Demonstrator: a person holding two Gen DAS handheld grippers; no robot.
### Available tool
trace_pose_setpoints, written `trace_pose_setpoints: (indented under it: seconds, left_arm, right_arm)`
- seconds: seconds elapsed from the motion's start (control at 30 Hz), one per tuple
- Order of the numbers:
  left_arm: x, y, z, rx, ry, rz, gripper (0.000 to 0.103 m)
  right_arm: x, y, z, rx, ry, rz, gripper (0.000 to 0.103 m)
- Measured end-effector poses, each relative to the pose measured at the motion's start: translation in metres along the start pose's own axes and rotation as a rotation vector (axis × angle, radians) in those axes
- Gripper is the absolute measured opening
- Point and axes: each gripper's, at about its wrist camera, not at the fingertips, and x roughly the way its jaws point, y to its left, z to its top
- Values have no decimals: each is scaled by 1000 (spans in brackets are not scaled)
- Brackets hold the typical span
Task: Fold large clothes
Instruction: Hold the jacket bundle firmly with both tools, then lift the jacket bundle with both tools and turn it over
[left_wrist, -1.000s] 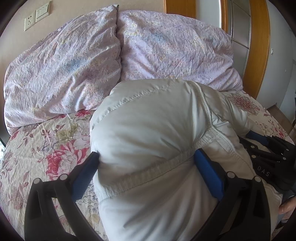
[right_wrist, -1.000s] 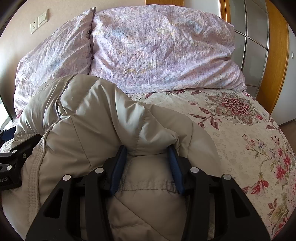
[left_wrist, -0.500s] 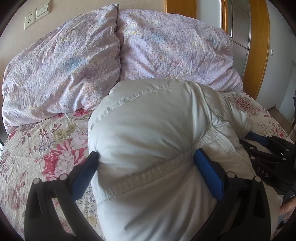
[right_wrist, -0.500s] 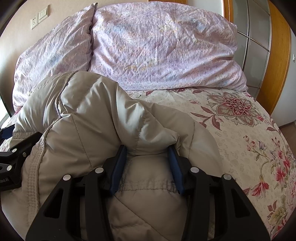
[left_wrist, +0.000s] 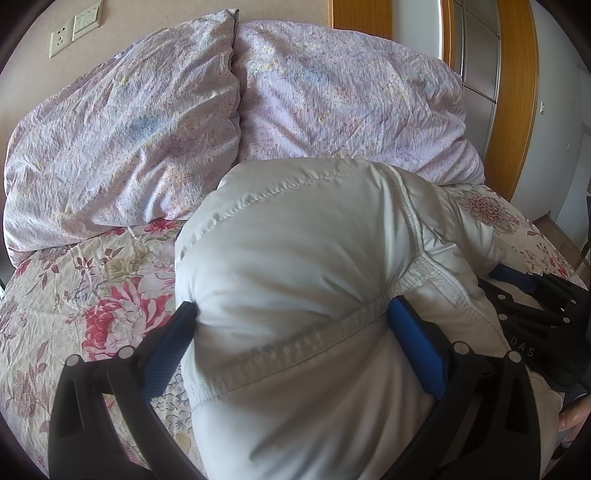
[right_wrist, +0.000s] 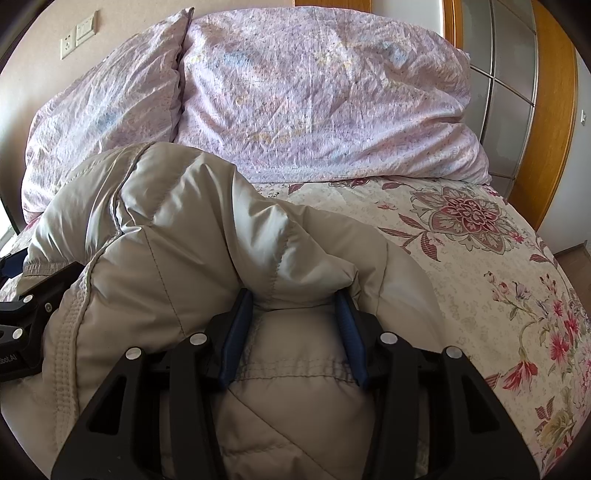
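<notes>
While both grippers clamp puffy jacket, bedspread open rightward, pillows behind

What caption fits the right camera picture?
Right claw squeezing a puffy beige jacket on a flowery bed.

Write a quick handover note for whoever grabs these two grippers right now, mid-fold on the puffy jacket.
Left gripper: shut on a thick bunch of the padded jacket at a stitched seam.
Right gripper: shut on a narrower fold of the same jacket.
Jacket: bunched and lifted between both grippers over the floral bedspread, in front of the two pillows.
Done: both grips taken, jacket gathered up.
Left: lay it down flat on the bedspread, finish the fold, let go.
</notes>
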Motion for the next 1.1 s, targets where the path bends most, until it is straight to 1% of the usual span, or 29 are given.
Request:
trace_pose_setpoints:
  seconds: [0.73,0.83,0.9,0.93,0.97,1.0,1.07,1.1]
  left_arm:
    - [-1,0,-3,-28,-32,-5,101]
    - [-10,7,-1,-49,-7,-16,101]
    - [-21,22,-2,-117,33,-61,101]
    - [-26,27,-3,-135,43,-76,101]
    - [-32,34,-4,-149,54,-91,101]
    - [-38,40,-4,-153,61,-95,101]
    - [-48,50,-6,-158,68,-106,101]
    - [-52,56,-7,-163,76,-112,101]
  right_arm:
    - [0,1,0,5,-5,5,48]
    - [-5,-6,5,31,17,43,49]
    - [-13,-14,8,75,52,85,49]
    - [-20,-21,10,110,67,118,50]
    - [-28,-28,12,144,76,146,57]
    - [-36,-35,13,173,81,166,66]
    - [-48,-48,15,207,80,191,73]
    - [-54,-57,16,229,88,211,78]
